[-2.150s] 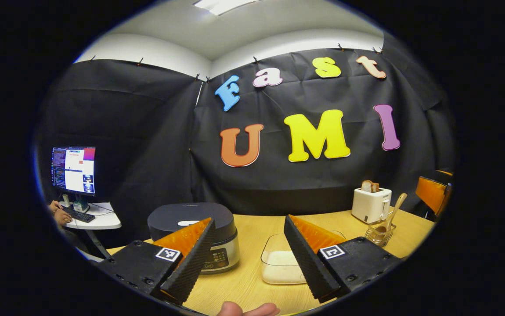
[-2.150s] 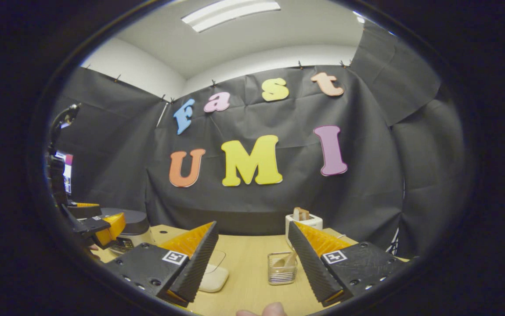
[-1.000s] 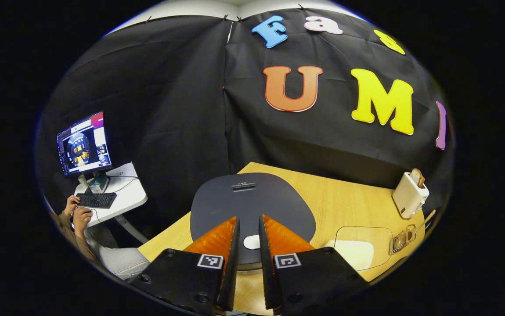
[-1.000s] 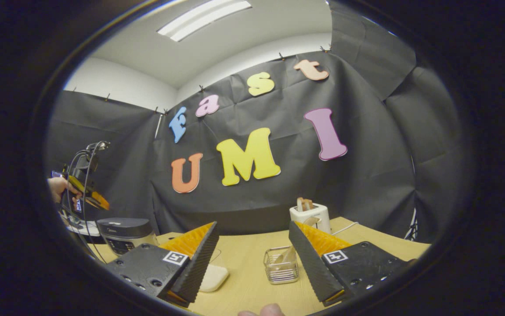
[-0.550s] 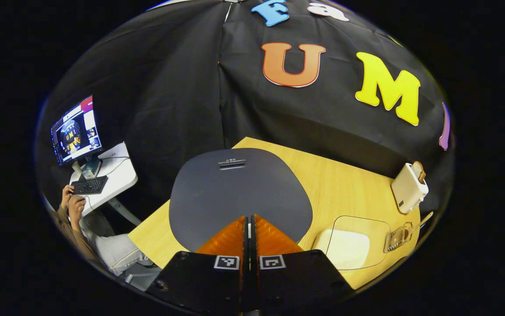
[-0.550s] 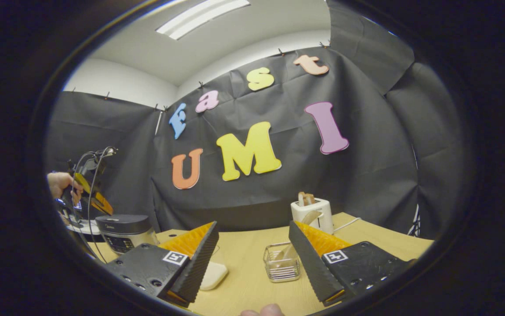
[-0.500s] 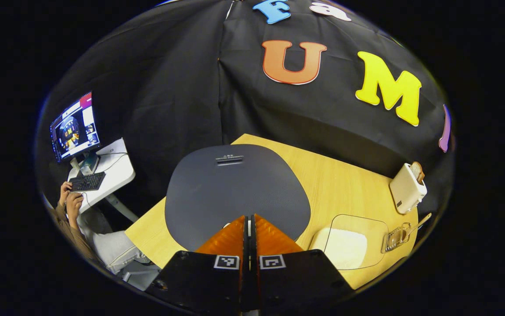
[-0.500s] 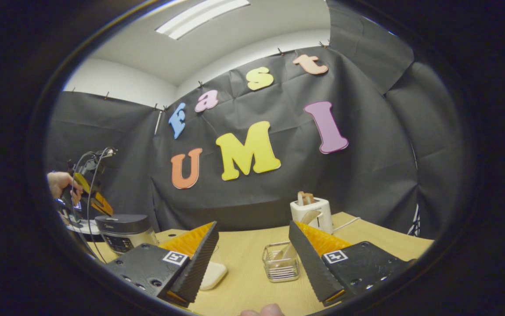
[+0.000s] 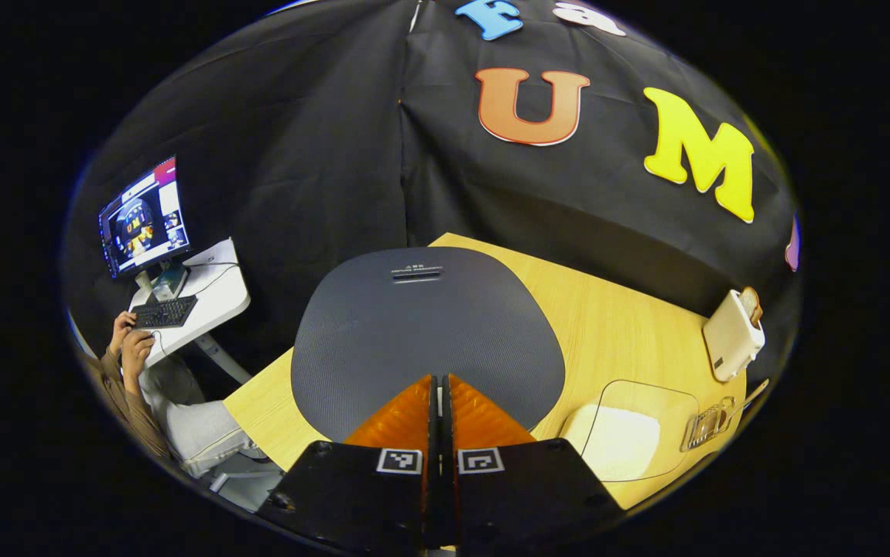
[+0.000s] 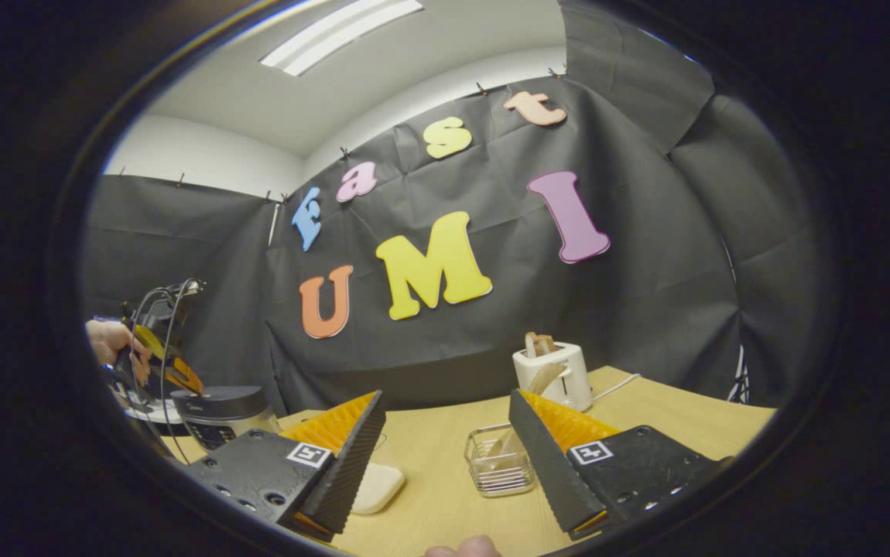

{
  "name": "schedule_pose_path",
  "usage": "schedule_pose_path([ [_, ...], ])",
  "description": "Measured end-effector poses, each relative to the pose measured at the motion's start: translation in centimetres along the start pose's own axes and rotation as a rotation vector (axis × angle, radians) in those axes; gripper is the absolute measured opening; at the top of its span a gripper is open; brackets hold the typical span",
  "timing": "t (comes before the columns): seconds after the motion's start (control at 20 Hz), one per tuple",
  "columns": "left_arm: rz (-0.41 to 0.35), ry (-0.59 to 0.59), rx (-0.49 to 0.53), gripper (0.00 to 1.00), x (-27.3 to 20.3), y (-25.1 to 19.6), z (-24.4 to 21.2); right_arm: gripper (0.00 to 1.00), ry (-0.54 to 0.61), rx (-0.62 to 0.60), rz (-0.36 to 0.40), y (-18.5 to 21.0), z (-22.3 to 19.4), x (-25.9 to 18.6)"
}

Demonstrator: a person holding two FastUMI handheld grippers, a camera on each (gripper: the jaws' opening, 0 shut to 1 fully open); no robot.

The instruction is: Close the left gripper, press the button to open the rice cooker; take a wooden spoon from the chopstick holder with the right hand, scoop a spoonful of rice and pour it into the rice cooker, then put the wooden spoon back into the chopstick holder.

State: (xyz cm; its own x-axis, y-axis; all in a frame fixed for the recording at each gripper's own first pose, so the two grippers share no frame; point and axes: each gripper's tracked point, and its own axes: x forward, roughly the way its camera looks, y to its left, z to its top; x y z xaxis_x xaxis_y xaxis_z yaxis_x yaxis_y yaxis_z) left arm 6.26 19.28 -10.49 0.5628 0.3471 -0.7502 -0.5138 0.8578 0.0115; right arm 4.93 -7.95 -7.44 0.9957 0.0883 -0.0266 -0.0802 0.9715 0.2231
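1. The left gripper (image 9: 439, 387) is clenched, its two orange ribbed fingers (image 9: 398, 414) pressed flat together with nothing between them. Their tips sit at the near edge of the dark grey, rounded lid of the rice cooker (image 9: 426, 325), right over where its button would be; the button itself is hidden beneath them.
2. The lid lies flat and shut, spreading away ahead of the left gripper.
3. To the right of the left gripper, on the light wooden table (image 9: 615, 325), stands a clear plastic container of white rice (image 9: 631, 441). Just beyond it, further right, is the clear chopstick holder (image 9: 712, 422) with the pale wooden spoon's (image 9: 754, 392) handle slanting out up and to the right.
4. The right gripper (image 10: 445, 422) is released, its fingers spread wide and empty, held above the table.
5. Between its fingers and a little ahead stands the chopstick holder (image 10: 499, 460), with the wooden spoon (image 10: 542, 379) leaning up and to the right, bowl end up.
6. The rice container (image 10: 375, 483) lies just beside the right gripper's left finger.
7. Behind the holder stands a white toaster (image 10: 553, 375) with bread in it.
8. Far to the left, the right gripper view shows a hand (image 10: 108, 340) holding the left gripper (image 10: 182, 379) tilted down onto the rice cooker (image 10: 220, 414).
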Motion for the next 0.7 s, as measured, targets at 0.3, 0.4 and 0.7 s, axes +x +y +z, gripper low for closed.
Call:
schedule_pose_path([
  [0.3, 0.030, -0.105, 0.120, 0.04, 0.2, -0.2, 0.0, 0.96, 0.020, 0.009, 0.015, 0.5, -0.8, 0.1],
  [0.4, 0.070, -0.133, 0.158, 0.03, 0.1, 0.1, 0.2, 0.96, 0.012, -0.005, 0.017, 0.6, -0.5, 0.0],
  [0.7, 0.135, -0.300, 0.150, 0.06, -2.0, 0.1, 3.8, 0.91, -0.015, -0.059, -0.016, -0.1, 0.6, -0.1],
])
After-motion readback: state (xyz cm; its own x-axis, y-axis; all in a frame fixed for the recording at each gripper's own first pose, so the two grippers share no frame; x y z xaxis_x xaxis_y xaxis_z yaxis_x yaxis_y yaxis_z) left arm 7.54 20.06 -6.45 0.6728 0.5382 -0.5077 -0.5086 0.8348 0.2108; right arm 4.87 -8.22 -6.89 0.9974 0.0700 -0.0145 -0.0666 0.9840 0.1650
